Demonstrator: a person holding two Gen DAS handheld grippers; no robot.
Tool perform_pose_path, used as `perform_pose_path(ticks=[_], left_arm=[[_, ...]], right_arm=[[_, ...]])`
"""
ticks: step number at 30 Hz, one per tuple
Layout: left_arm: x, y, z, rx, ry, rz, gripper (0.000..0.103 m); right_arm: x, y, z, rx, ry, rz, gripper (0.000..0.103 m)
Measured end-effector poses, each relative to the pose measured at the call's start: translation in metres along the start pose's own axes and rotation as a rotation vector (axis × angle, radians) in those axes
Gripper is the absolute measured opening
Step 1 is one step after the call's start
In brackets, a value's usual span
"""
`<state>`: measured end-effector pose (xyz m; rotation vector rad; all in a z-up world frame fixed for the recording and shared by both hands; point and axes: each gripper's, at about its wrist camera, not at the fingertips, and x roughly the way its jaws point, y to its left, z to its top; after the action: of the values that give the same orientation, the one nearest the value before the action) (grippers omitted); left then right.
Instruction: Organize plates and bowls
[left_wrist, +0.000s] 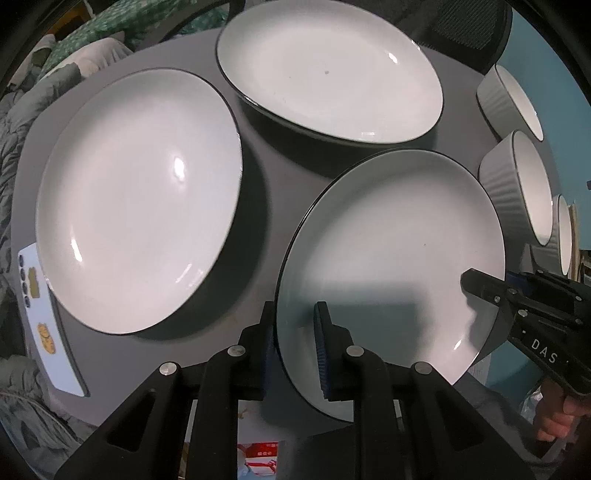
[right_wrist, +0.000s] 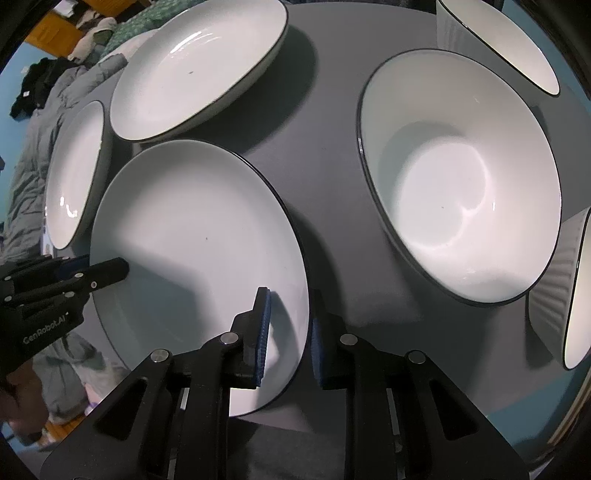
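A white plate with a dark rim (left_wrist: 399, 258) is held tilted above the grey table (left_wrist: 258, 177) by both grippers. My left gripper (left_wrist: 295, 343) is shut on its near left rim, one pad on each side. My right gripper (right_wrist: 290, 332) is shut on the opposite rim of the same plate (right_wrist: 199, 229). The right gripper also shows in the left wrist view (left_wrist: 491, 295), and the left gripper in the right wrist view (right_wrist: 92, 275). Two more white plates lie on the table, one at the left (left_wrist: 140, 199) and one at the back (left_wrist: 328, 70).
Three ribbed white bowls stand along the table's right side (left_wrist: 513, 99), (left_wrist: 521, 188), (left_wrist: 561, 236); the middle one looms large in the right wrist view (right_wrist: 461, 177). A phone (left_wrist: 48, 321) lies at the table's left edge. Bedding and clothes surround the table.
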<state>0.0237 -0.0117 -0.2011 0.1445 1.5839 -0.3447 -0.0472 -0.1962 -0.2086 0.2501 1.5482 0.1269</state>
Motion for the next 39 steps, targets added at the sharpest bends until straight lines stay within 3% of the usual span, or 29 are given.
perform_pose_path(ticks=[18,21,39], left_arm=[[-0.045,0.025,0.014,-0.026,-0.049,0.014,0.02],[-0.031,0.037,0.013,-0.037,-0.057,0.015,0.02],[-0.033,0.046,0.081,-0.085,-0.093,0.046,0.021]], right_arm=[[-0.03,0.016,0.025,-0.033,-0.054,0.021,0.015],[-0.033,0.023,0.035,-0.041,-0.063,0.021,0.014],[-0.041,0.027,0.109,-0.094,-0.092,0.029,0.014]])
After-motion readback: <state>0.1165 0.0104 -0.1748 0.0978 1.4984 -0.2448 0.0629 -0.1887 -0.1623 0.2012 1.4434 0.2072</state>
